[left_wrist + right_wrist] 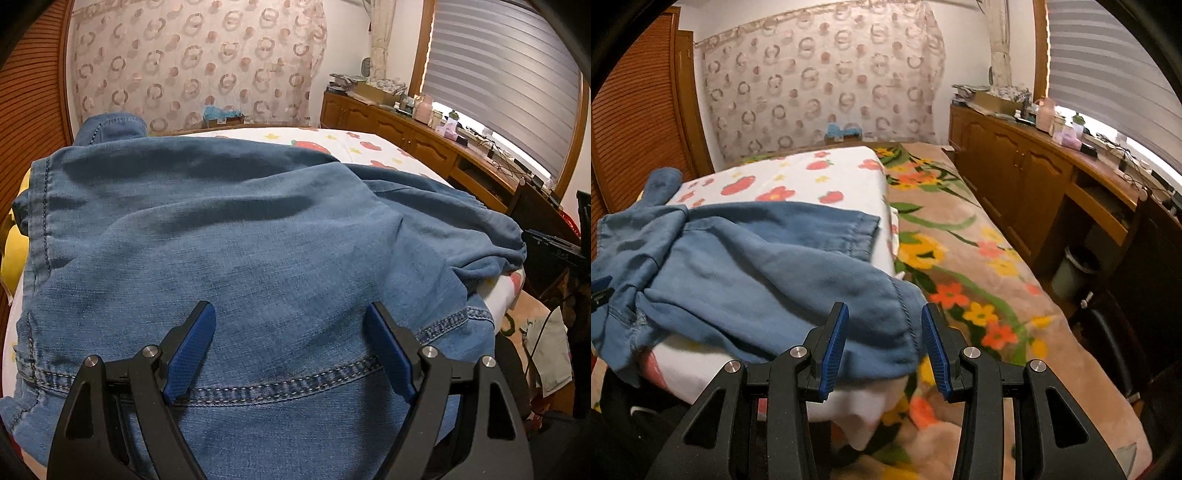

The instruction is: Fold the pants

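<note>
Blue-padded left gripper [288, 345] spread wide over the denim pants [236, 229], gripping nothing. Right gripper [882, 345] part open with a pant-leg hem [905, 321] lying between the pads, no visible pinch. Pants lie rumpled on the strawberry-print white sheet [798, 177], floral blanket [979, 258] beside.

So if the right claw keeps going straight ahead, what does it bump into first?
Probably the blue pants: a stitched edge of them hangs right between the right claw's open fingers, though how close it is is hard to judge.
</note>
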Available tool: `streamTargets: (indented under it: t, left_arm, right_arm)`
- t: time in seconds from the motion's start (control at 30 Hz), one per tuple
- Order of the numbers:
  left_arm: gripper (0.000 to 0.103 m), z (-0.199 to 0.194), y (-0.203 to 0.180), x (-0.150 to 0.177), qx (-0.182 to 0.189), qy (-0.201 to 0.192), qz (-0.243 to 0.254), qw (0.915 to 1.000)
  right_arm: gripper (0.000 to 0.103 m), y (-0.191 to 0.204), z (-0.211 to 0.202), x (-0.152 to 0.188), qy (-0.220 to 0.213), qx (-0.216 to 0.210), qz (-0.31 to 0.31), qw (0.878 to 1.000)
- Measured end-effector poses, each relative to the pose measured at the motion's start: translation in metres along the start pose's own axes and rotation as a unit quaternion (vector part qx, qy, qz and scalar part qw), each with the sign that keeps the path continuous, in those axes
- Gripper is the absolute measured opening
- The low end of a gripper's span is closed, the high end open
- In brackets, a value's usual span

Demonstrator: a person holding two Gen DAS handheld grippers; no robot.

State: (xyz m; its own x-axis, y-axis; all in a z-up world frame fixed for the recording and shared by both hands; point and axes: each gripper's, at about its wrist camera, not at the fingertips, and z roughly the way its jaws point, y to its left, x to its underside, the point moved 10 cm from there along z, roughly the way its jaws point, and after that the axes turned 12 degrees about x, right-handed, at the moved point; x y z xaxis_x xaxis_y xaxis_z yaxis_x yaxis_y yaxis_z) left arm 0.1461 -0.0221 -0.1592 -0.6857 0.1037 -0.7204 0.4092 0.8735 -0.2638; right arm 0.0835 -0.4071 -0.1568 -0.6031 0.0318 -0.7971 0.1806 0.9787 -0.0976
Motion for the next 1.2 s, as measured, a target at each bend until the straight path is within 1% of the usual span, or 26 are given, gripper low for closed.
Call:
streamTargets:
  t: [0.1, 0.17, 0.3, 0.5, 0.53, 0.57, 0.6, 0.63, 0.7, 0.73, 0.83, 0.93, 1.07, 1.2]
  left_arm:
    - [0.084, 0.001, 0.001, 0.000, 0.000, -0.002, 0.001, 1.0000]
    - [0.084, 0.001, 0.001, 0.000, -0.002, -0.001, 0.003, 1.0000]
    - [0.084, 0.002, 0.001, 0.000, -0.003, -0.002, 0.003, 1.0000]
    - [0.084, 0.002, 0.001, 0.000, -0.002, -0.001, 0.003, 1.0000]
    - [0.084, 0.002, 0.001, 0.000, -0.004, -0.002, 0.003, 1.0000]
    - [0.084, 0.002, 0.000, -0.001, -0.003, -0.003, 0.003, 1.0000]
    - [0.084, 0.003, 0.000, -0.001, -0.003, -0.003, 0.003, 1.0000]
    - [0.084, 0.003, 0.000, -0.001, -0.003, -0.004, 0.003, 1.0000]
    - [0.084, 0.003, -0.001, -0.002, -0.002, -0.004, 0.001, 1.0000]
    - [0.084, 0.003, -0.001, -0.001, -0.001, -0.003, -0.002, 1.0000]
    - [0.084, -0.002, 0.000, -0.004, 0.006, -0.003, -0.013, 0.9999]
    - [0.084, -0.010, 0.000, -0.008, 0.014, -0.011, -0.026, 0.9995]
    - [0.084, -0.024, 0.000, -0.016, 0.011, -0.028, -0.026, 0.9992]
    - [0.084, -0.039, -0.001, -0.022, 0.008, -0.045, -0.023, 0.9987]
  right_arm:
    - [0.043, 0.004, -0.002, 0.002, 0.010, 0.004, 0.006, 1.000]
    - [0.043, 0.002, -0.008, 0.007, 0.017, -0.002, 0.011, 1.000]
    - [0.044, 0.004, -0.001, 0.014, 0.034, -0.007, 0.015, 0.999]
    - [0.044, 0.002, 0.000, 0.014, 0.045, -0.030, 0.034, 0.998]
    - [0.041, 0.002, 0.000, 0.013, 0.045, -0.033, 0.034, 0.998]
    - [0.033, 0.001, -0.001, 0.012, 0.043, -0.034, 0.036, 0.998]
    - [0.016, 0.001, -0.002, 0.013, 0.041, -0.036, 0.039, 0.998]
    - [0.012, 0.001, -0.005, 0.011, 0.041, -0.047, 0.041, 0.997]
    - [0.008, -0.002, -0.014, 0.006, 0.024, -0.056, 0.051, 0.997]
    - [0.007, -0.003, -0.019, 0.002, 0.016, -0.062, 0.052, 0.997]
    - [0.007, -0.009, -0.039, -0.020, -0.018, -0.073, 0.054, 0.996]
    - [0.007, -0.005, -0.061, -0.048, -0.051, -0.083, 0.040, 0.994]
    - [0.007, 0.018, -0.093, -0.087, -0.098, -0.100, 0.000, 0.990]
    - [0.007, 0.062, -0.126, -0.128, -0.143, -0.140, -0.043, 0.979]
